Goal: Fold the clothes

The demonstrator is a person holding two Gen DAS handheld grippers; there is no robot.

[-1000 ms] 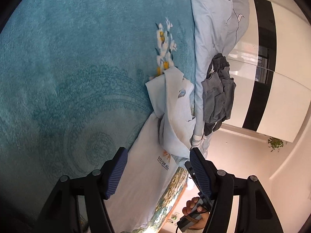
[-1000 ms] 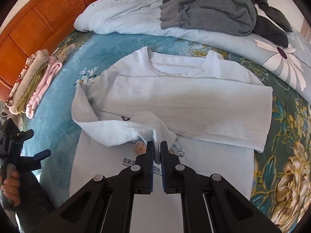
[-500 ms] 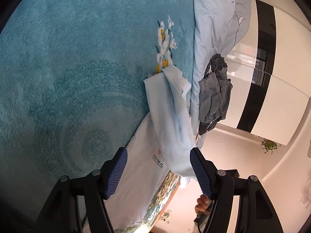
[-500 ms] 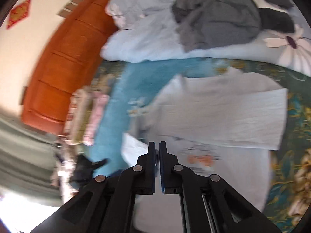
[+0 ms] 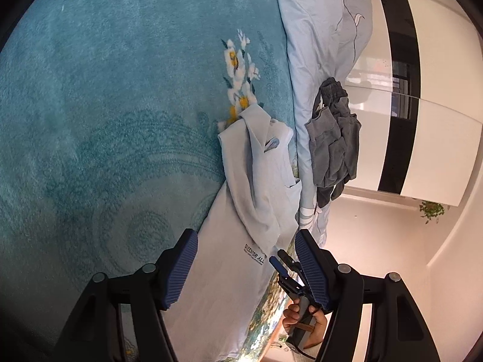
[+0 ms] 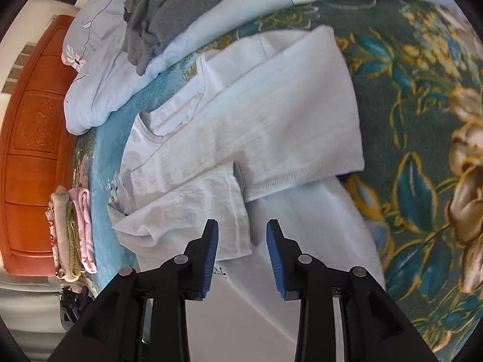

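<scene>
A pale blue cotton T-shirt (image 6: 271,114) lies on the bed, its folded sleeve just beyond the right hand-held gripper (image 6: 242,253), whose jaws have just been opening, empty; the left hand-held gripper (image 5: 246,267) stands wide, empty.

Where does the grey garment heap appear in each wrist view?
Left wrist: grey garment heap at centre right, on the pale blue quilt.
Right wrist: grey garment heap along the top edge, left of centre.
Shared landmark: the white T-shirt below the quilt.

Pale blue T-shirt (image 6: 271,114) flat on bedspread, both sleeves folded inward
</scene>
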